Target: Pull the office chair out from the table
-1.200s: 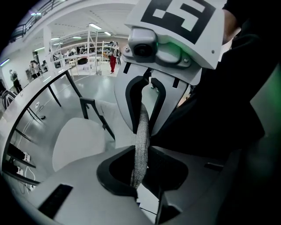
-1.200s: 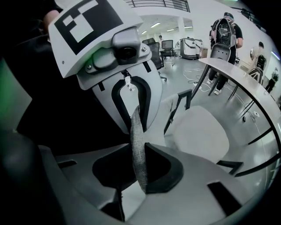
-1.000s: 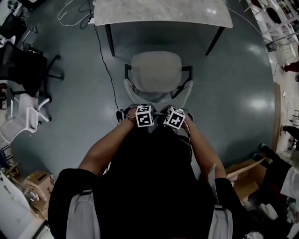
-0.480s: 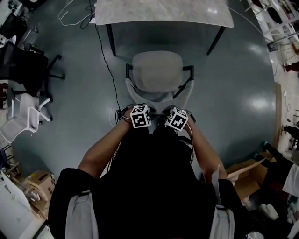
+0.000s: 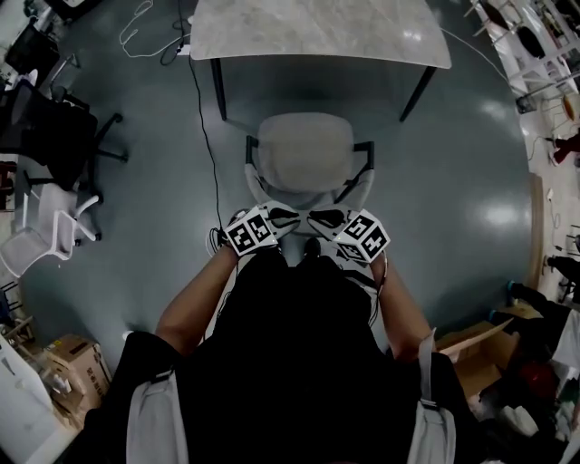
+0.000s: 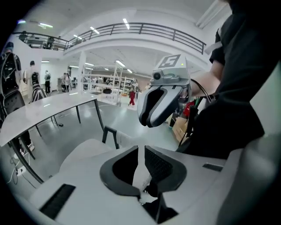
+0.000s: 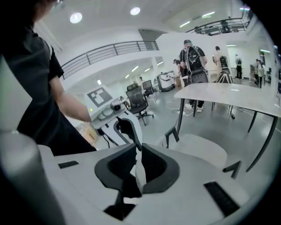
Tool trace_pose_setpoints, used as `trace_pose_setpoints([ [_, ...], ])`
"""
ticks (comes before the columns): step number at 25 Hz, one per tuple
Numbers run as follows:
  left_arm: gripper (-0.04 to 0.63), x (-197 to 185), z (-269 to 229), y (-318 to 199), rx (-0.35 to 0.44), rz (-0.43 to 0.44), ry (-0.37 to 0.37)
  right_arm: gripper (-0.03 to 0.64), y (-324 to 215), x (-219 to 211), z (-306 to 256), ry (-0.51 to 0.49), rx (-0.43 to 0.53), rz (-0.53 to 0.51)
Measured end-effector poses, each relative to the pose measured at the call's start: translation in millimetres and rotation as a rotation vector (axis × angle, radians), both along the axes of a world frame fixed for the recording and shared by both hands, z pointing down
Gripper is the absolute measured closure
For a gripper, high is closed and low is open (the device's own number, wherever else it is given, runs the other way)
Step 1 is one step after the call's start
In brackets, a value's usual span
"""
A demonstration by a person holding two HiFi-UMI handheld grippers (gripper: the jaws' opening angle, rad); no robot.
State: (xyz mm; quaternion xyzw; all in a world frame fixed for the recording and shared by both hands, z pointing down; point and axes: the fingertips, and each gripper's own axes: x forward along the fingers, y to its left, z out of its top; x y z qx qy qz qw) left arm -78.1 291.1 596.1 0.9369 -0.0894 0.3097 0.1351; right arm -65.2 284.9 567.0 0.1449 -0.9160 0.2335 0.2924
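Office chair [image 5: 304, 154] clear of table [image 5: 317, 27]; left gripper [image 5: 281, 216], right gripper [image 5: 328, 217] above its back (fingers just narrowed to slit, empty)

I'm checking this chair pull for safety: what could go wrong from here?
1. A black cable runs along the floor close beside the office chair; rolling the chair back could snag it.
2. The person stands right behind the chair, so pulling it back could run it into their legs.

The office chair [image 5: 304, 159] hides its base under the seat; the table [image 5: 317, 32] is cropped.
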Motion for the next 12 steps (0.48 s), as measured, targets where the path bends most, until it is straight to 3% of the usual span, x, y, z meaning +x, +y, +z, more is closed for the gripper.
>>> trace_pose_setpoints([
  [9,0.568,-0.6,-104.1,-42.7,0.121,-0.125,0.248,0.591,-32.7,-2.0,-135.1,-0.306,0.183,0.093],
  [12,0.577,-5.2,-132.5,-55.4,0.172,-0.146,0.293,0.597,-37.7,3.7,-172.4,-0.385,0.239,0.104],
])
